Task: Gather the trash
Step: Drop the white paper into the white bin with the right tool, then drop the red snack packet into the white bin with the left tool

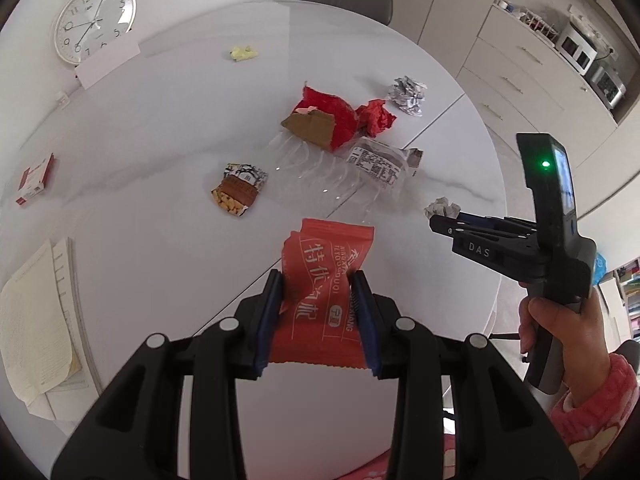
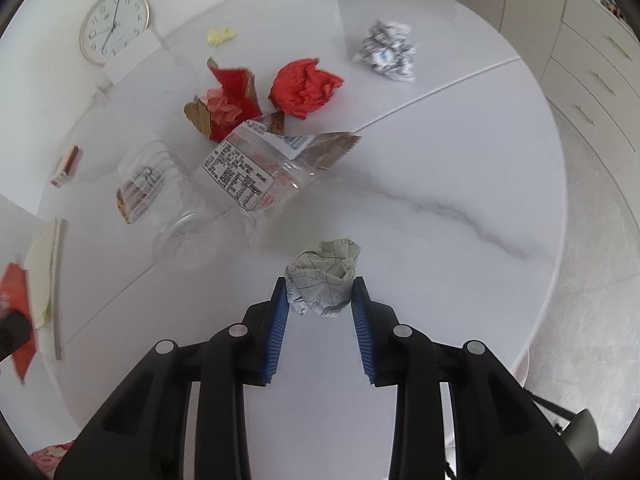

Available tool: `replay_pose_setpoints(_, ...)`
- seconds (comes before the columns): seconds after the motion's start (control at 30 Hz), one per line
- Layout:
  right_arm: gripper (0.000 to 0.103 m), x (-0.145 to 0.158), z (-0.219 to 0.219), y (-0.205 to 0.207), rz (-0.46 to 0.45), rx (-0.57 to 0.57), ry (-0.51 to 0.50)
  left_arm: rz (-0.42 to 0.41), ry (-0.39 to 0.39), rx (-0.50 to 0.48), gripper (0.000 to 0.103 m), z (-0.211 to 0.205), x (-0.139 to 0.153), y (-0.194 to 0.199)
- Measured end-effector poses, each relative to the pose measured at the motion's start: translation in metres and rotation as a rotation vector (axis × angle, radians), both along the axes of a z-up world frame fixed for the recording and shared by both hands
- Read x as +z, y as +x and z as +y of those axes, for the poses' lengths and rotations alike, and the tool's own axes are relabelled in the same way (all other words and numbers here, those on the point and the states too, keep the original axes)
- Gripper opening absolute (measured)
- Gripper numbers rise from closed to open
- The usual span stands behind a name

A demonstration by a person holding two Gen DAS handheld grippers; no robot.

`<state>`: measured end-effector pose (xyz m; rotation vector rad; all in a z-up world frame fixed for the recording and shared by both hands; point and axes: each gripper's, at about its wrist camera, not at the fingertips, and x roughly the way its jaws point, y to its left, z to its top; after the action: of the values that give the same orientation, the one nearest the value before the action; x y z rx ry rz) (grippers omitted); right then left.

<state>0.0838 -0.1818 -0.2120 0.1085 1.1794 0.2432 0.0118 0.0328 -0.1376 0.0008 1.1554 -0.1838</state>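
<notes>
Beside right tool (image 1: 442, 219), person's hand (image 1: 554, 320)

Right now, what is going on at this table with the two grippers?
A person is clearing trash from a white table with a gripper in each hand. The left gripper holds a red packet lifted above the table. The right gripper is closed on a crumpled paper ball that lies near the table's edge. More trash is not yet collected: a plastic bottle, red paper, a torn red box, another paper ball and a yellow scrap.
</notes>
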Motion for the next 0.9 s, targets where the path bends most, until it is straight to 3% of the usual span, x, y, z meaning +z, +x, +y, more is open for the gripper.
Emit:
replay_pose_setpoints(0.3, 0.032, 0.043, -0.096, -0.083, -0.035, -0.144, 0.038, 0.002, -0.061, -0.145, 0.035, -0.073, 0.002, -0.002)
replay_pose_setpoints(0.5, 0.033, 0.040, -0.136, -0.107, -0.024, -0.213, 0.035, 0.004, -0.065, -0.197, 0.035, -0.112, 0.003, -0.007)
replay_pose_setpoints(0.63, 0.036, 0.019, -0.146, -0.103, 0.003, -0.216, 0.004, -0.008, -0.056, -0.214, 0.035, -0.129, 0.005, -0.011)
replay_pose_setpoints(0.67, 0.045, 0.008, -0.148, -0.101, 0.029, -0.211, -0.014, -0.009, -0.052, -0.217, 0.035, -0.134, 0.005, -0.012)
replay_pose_setpoints(0.7, 0.062, -0.002, -0.151, -0.099, 0.051, -0.215, -0.022, -0.009, -0.048, -0.221, 0.035, -0.137, 0.005, -0.013)
replay_pose_setpoints(0.77, 0.076, -0.019, -0.161, -0.099, 0.093, -0.247, -0.027, -0.009, -0.037, -0.230, 0.035, -0.146, 0.005, -0.016)
replay_pose_setpoints(0.9, 0.083, -0.029, -0.187, -0.106, 0.135, -0.314, -0.011, -0.004, -0.027, -0.260, 0.035, -0.165, 0.003, -0.021)
